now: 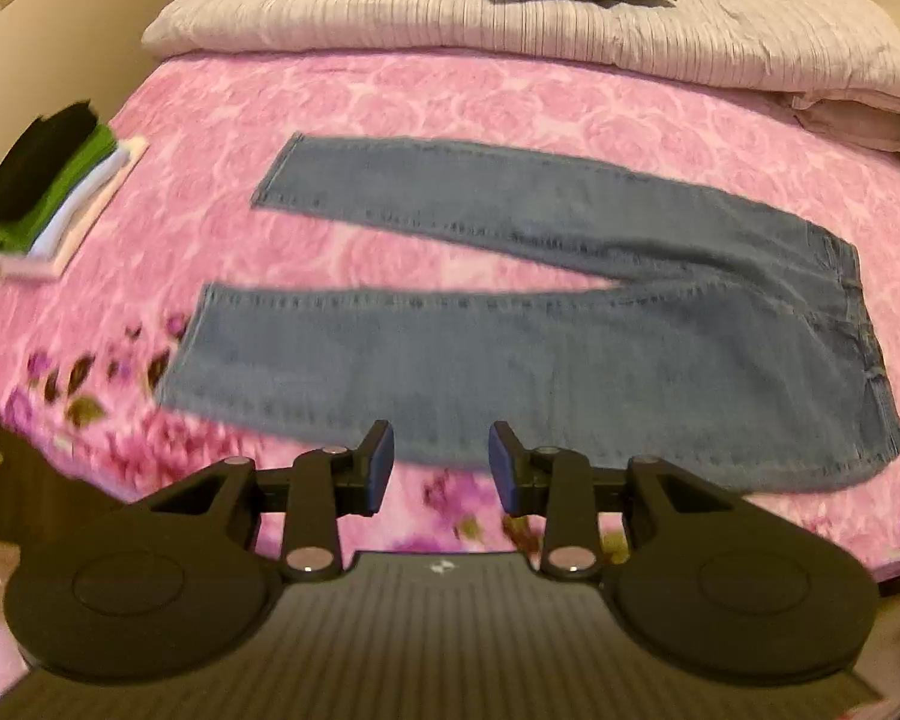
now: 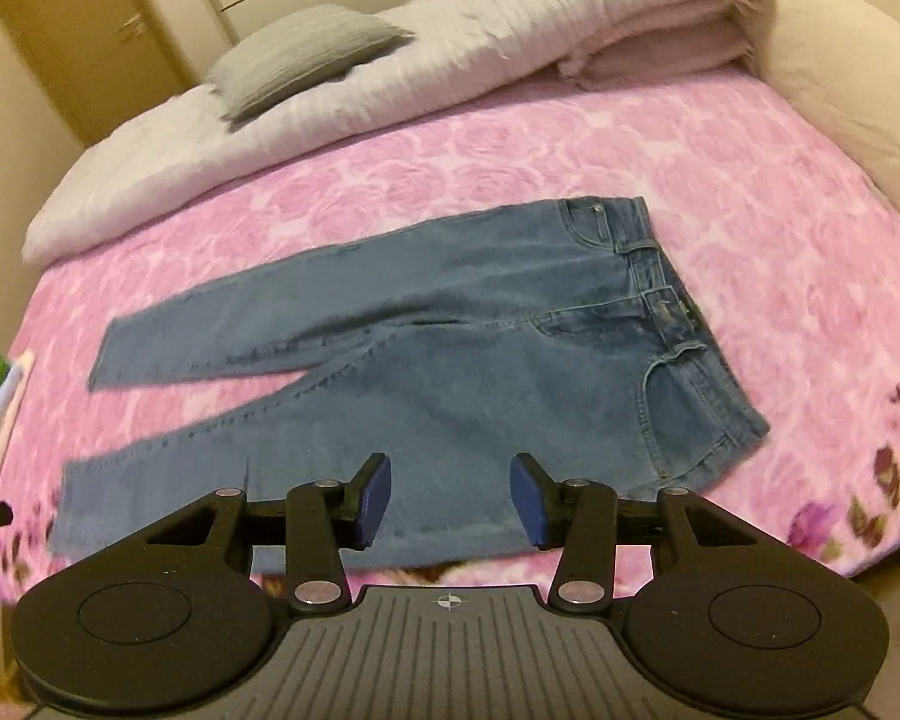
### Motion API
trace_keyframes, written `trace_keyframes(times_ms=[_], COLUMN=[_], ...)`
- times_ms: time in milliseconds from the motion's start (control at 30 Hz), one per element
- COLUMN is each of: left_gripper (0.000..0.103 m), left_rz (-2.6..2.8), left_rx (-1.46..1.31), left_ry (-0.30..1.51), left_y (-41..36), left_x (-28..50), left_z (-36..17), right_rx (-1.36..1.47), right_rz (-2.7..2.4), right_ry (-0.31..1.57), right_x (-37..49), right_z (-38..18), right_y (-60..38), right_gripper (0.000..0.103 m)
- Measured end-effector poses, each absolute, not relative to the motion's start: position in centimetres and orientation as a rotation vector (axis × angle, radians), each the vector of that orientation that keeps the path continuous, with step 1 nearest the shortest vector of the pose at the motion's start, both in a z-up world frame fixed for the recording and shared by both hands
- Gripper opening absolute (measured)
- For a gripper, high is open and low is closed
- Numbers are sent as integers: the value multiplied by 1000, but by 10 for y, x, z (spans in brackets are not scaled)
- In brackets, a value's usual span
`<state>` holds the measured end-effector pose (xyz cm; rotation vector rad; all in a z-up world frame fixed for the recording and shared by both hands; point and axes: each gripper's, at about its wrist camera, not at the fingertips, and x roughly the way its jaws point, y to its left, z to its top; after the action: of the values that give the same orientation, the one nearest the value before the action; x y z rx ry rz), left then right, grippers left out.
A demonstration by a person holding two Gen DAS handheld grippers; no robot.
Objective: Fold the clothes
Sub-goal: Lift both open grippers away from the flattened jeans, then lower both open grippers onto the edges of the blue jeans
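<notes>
Both sets of jaws are standing open and holding nothing. The left gripper (image 1: pixel 441 462) is hovering just off the near edge of the jeans (image 1: pixel 510 324), about midway along the near leg. The right gripper (image 2: pixel 450 495) is hovering over the same edge, nearer the waistband (image 2: pixel 660 300). The jeans are lying flat and unfolded on the bed (image 1: pixel 390 102), 2 legs splayed apart, long axis running left to right across both views, hems to the left, waistband to the right. A stack (image 1: pixel 54 180) of folded clothes is sitting well apart, at the left.
</notes>
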<state>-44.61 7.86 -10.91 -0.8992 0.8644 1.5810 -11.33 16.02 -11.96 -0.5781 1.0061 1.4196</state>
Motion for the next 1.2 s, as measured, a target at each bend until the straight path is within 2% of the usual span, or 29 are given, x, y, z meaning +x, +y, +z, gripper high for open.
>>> trace_keyframes(times_ms=[267, 433, 1200], left_gripper=[31, 31, 31], left_rz=[1583, 1594, 1584], left_rx=[-950, -948, -869], left_ry=[841, 826, 802], left_y=[-3, -28, -23], left_x=[-392, -374, -345], left_z=[-110, -104, -85], right_rx=[-637, -642, -630], right_rz=[1418, 1426, 1478], right_ry=[1028, 1017, 993], right_x=[-62, -45, -24], right_z=[-119, -108, -91], right_y=[91, 70, 51], right_gripper=[46, 46, 46])
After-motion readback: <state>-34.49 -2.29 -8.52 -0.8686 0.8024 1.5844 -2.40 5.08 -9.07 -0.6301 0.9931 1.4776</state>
